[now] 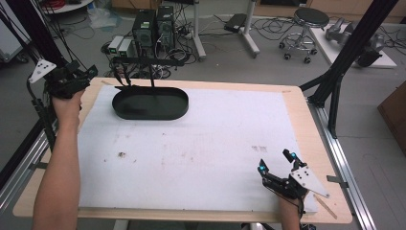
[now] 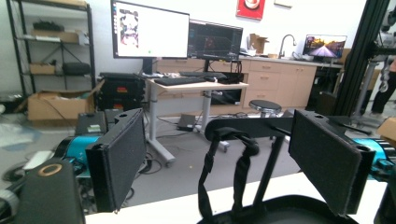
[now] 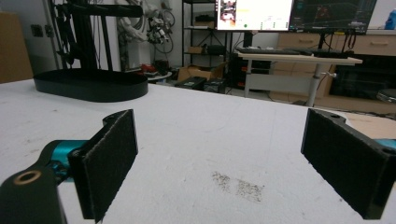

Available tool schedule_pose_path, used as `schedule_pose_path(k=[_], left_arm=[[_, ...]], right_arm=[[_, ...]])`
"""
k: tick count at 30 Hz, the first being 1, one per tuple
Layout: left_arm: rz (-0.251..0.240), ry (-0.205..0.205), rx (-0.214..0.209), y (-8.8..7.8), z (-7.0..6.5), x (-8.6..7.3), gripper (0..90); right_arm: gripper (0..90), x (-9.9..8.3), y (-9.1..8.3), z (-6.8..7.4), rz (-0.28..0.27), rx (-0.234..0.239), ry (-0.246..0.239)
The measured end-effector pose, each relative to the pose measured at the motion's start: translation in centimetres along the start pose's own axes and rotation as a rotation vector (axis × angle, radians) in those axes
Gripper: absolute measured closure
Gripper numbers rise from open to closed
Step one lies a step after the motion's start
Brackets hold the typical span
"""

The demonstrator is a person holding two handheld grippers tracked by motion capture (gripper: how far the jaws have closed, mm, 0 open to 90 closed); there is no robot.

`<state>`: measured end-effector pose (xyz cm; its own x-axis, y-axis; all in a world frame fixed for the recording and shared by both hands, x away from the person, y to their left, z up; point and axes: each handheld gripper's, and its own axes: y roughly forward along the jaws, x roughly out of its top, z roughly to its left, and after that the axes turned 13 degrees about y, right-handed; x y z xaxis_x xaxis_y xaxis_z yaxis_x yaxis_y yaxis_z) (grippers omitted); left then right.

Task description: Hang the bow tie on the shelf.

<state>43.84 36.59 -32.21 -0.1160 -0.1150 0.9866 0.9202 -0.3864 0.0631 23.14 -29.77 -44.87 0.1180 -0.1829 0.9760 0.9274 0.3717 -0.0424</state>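
You hold the left gripper (image 1: pixel 72 79) at the upper left of the high view, just off the far-left corner of the worktop (image 1: pixel 297 103), your hand (image 1: pixel 67 103) wrapped around its body and your forearm running up the frame's left edge. Its jaws stand wide apart in the left gripper view, gripping nothing, with a black stand's two looped straps (image 2: pixel 226 172) and thin upright rod (image 2: pixel 270 170) framed between them. That stand rises from a black oval tray (image 1: pixel 150 103) resting on the white mat (image 1: pixel 201 143) in the upper-left part of the high view, just to the right of the left gripper. Your right gripper (image 1: pixel 276 162) sits low at the lower right of that view, near the mat's front-right corner and well apart from the tray. Its jaws too are spread wide and empty in the right gripper view, above a dark smudge (image 3: pixel 238 185) on the mat, with the tray at upper left.
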Motion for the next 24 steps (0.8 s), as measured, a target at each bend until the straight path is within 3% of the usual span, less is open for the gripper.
schedule_pose_path(k=[2, 4, 14, 22, 24], left_arm=[[-0.011, 0.014, 0.010, -1.8, -0.8, 0.5, 17.2], [-0.016, 0.017, 0.012, -2.4, -1.0, 0.7, 16.5], [-0.075, 0.060, 0.029, -8.6, -4.4, 1.7, 16.4], [-0.062, 0.106, 0.022, -13.3, -7.4, 0.9, 16.2], [-0.068, 0.101, 0.025, -14.6, -8.0, 0.5, 16.2]], right_arm=[[9.9, 0.2, -0.2, -0.1, -0.015, -0.013, 0.027], [9.8, 0.5, -0.4, -0.1, -0.029, -0.015, 0.037], [9.8, 1.7, -1.0, 0.1, -0.063, -0.013, 0.036], [9.8, 2.0, -1.0, -0.2, -0.070, -0.029, 0.031], [9.8, 2.1, -1.1, -0.1, -0.075, -0.026, 0.027]])
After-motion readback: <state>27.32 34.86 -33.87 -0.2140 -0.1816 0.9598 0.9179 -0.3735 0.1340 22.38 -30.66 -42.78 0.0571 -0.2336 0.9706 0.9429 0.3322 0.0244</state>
